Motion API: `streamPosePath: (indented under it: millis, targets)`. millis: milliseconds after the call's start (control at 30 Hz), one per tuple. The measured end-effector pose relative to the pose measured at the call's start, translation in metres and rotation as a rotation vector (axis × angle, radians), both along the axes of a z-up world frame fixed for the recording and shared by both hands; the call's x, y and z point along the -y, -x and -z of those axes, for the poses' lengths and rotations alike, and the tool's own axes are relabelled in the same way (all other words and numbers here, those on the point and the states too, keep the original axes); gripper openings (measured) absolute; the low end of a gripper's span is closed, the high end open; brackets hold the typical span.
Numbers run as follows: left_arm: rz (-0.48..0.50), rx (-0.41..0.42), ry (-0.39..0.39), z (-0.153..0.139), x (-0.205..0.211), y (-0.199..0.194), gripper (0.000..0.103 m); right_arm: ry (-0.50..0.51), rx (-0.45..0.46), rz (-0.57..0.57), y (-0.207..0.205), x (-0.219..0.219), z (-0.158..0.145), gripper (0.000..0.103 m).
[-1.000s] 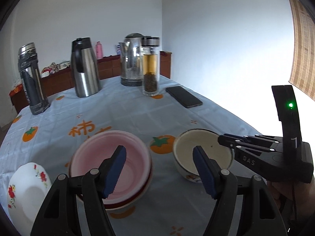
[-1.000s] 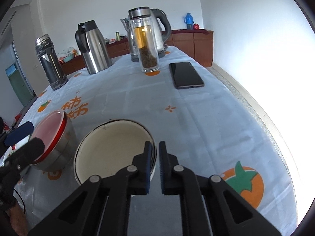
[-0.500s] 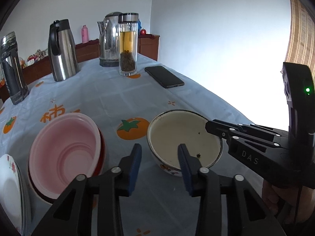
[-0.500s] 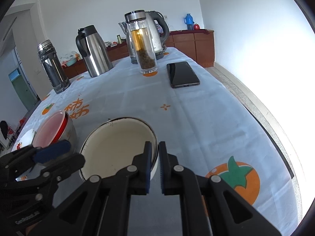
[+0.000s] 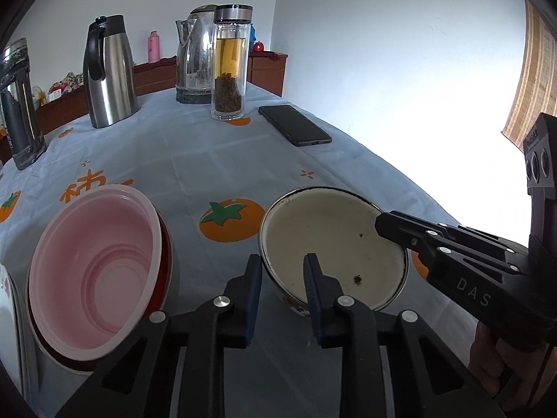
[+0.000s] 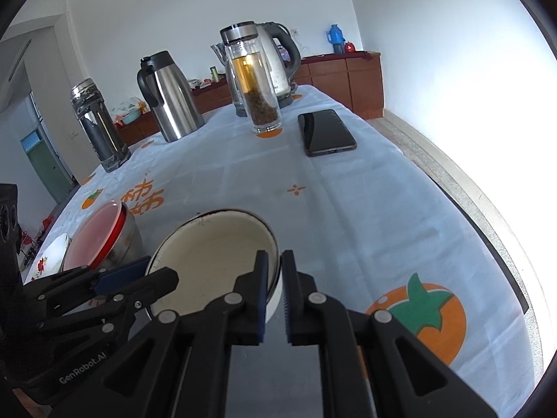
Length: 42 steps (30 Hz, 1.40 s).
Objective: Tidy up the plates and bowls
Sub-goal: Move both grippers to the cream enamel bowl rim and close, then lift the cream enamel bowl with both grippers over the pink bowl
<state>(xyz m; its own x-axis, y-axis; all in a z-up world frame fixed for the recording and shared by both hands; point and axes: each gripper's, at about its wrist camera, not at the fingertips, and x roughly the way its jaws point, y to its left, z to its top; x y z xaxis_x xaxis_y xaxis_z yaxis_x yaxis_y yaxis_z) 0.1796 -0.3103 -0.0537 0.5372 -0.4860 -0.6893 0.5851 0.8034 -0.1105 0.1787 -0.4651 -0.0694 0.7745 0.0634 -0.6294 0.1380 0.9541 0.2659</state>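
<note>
A round enamel bowl (image 5: 334, 254) with a cream inside, a thin dark rim and a few dark specks on its floor sits on a pale blue tablecloth (image 5: 222, 160) printed with orange persimmons. The left gripper (image 5: 282, 275) straddles the near rim of this bowl, one blue ribbed pad outside the wall and one inside; its jaws have just been closing on that rim, and a narrow gap still shows, so the pads do not yet press. The right gripper (image 6: 273, 278) is clamped on the same bowl's rim at the opposite side, its two blue pads drawn tight with the thin wall between them. To the left of the enamel bowl, close beside it but apart, stands a smooth pink plastic bowl (image 5: 94, 271) nested inside a red-rimmed metal bowl (image 6: 115, 240), both empty. Past those, at the left edge, lies a white plate (image 6: 48, 257) with small red flowers. Farther back on the table stand a glass bottle (image 5: 229, 62) holding amber tea over a layer of dark leaves, an electric kettle (image 5: 193, 55) just behind it, a brushed steel carafe (image 5: 109, 69) with a black handle, and a dark steel flask (image 5: 17, 104). A black phone (image 5: 294, 125) lies flat to the right of the bottle.
</note>
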Motion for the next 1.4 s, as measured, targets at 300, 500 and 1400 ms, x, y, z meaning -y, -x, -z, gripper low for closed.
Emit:
streamPosePath:
  millis: [300, 500, 1400]
  targets:
    - [-0.023, -0.012, 0.017, -0.003, -0.010, 0.001, 0.018, -0.027, 0.007, -0.011, 0.007, -0.004, -0.010, 0.008]
    - [-0.029, -0.022, 0.057, -0.014, -0.020, 0.001, 0.018, -0.018, 0.017, -0.019, 0.013, -0.013, -0.023, 0.009]
    - [-0.188, 0.136, 0.292, -0.074, -0.112, -0.008, 0.018, 0.069, 0.118, -0.155, 0.000, -0.091, -0.087, 0.010]
